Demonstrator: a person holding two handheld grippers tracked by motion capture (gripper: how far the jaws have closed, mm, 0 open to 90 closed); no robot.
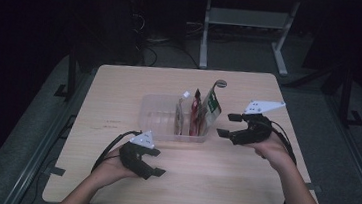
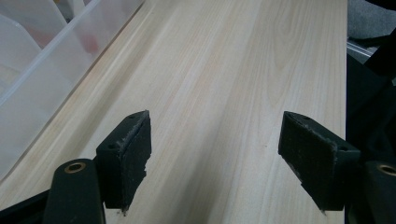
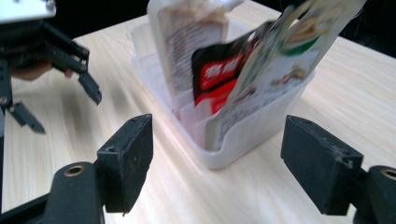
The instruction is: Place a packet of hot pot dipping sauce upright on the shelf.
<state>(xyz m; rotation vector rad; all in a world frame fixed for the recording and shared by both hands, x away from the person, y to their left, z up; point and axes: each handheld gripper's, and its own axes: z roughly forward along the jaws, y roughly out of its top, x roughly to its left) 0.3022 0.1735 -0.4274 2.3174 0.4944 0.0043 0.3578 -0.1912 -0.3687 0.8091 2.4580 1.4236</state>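
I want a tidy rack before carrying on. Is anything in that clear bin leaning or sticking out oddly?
Yes. The green-and-white packet at the end of the clear bin nearest the right claw leans over at a slant, while the red packet and pale packet stand straighter in their slots. Nothing looks spilled or torn.

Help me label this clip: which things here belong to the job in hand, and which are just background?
In the job:
- clear slotted bin
- three pouches upright in its slots: pale, red-and-black, green-and-white
- right gripper, open, facing the bin
- left gripper, open, on the table

Background:
- metal frame legs
- floor cables
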